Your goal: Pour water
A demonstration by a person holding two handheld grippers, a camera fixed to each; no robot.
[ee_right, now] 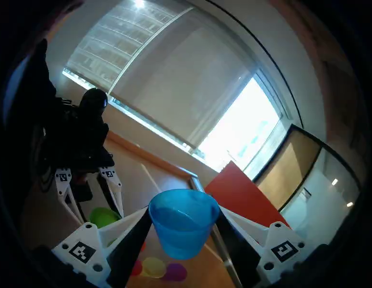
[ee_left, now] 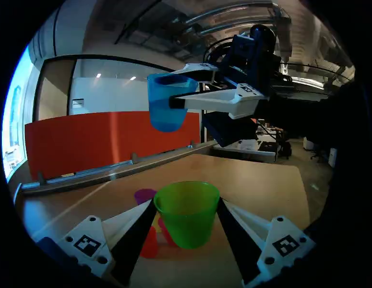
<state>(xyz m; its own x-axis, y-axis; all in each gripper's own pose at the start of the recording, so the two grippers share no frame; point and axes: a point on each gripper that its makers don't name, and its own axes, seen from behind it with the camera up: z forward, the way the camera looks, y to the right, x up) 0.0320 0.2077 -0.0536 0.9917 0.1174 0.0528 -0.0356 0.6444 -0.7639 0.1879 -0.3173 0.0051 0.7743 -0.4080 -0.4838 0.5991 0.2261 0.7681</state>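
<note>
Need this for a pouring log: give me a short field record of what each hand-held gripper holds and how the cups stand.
left hand-held gripper: shut on green cup
right hand-held gripper: shut on blue cup
green cup pose: upright, above the table
blue cup pose: roughly upright, raised higher than the green cup
blue cup contents: seems to hold water
green cup contents: cannot tell
pour: not yet begun
other: purple piece on the table
</note>
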